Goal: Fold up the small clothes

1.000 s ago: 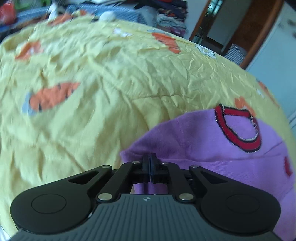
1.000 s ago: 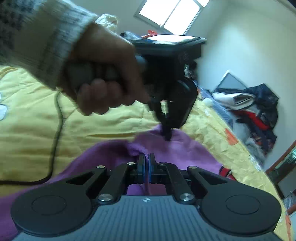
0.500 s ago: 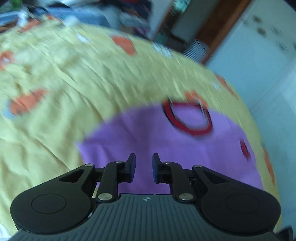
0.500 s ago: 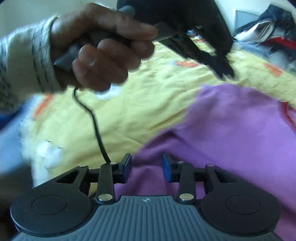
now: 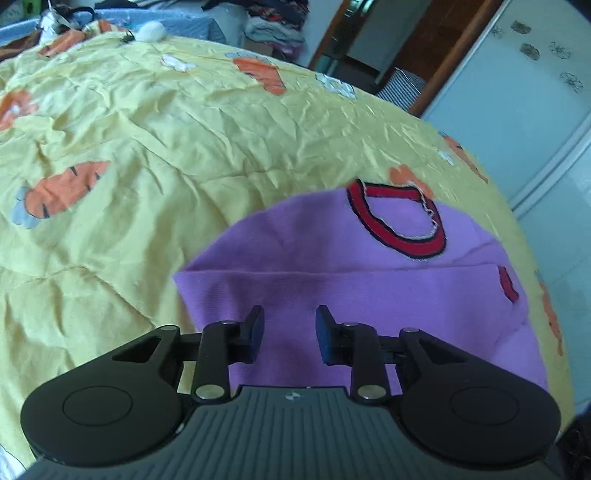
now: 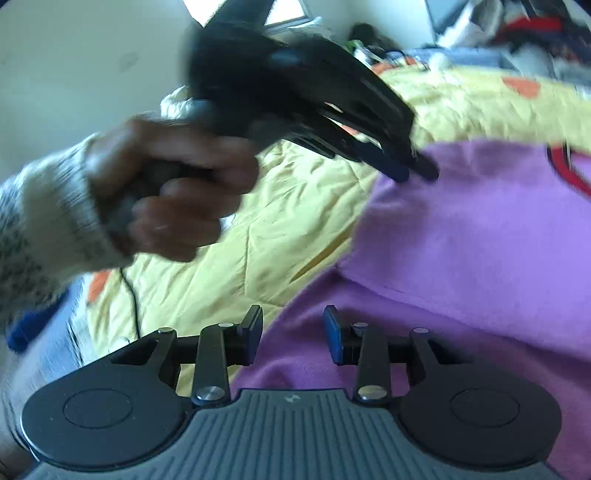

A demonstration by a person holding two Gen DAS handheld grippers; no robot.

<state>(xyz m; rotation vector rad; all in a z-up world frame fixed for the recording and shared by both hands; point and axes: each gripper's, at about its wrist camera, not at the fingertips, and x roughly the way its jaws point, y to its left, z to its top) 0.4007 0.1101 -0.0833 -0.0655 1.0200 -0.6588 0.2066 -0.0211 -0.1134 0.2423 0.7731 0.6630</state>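
A purple garment (image 5: 369,288) with a red and black collar (image 5: 399,221) lies on the yellow quilt (image 5: 166,147), one layer folded over the other. My left gripper (image 5: 290,332) hovers over its near fold; its jaws are opening with nothing pinched between them. In the right wrist view the same purple garment (image 6: 461,240) fills the right side. My right gripper (image 6: 293,332) stands open above the garment's left edge, nothing gripped. The left gripper (image 6: 417,171), held by a person's hand (image 6: 173,199), points down at the garment's upper edge.
The yellow quilt with orange carrot prints (image 5: 62,188) covers the bed. Piles of clothes (image 5: 273,22) sit beyond its far end, by a doorway (image 5: 369,40) and a white wardrobe (image 5: 535,110). A thin black cable (image 6: 131,291) trails over the quilt at left.
Both grippers were shut on the purple cloth and have let it go; their jaws now stand apart. The garment has dropped flat with a fold across it. The right view has rolled.
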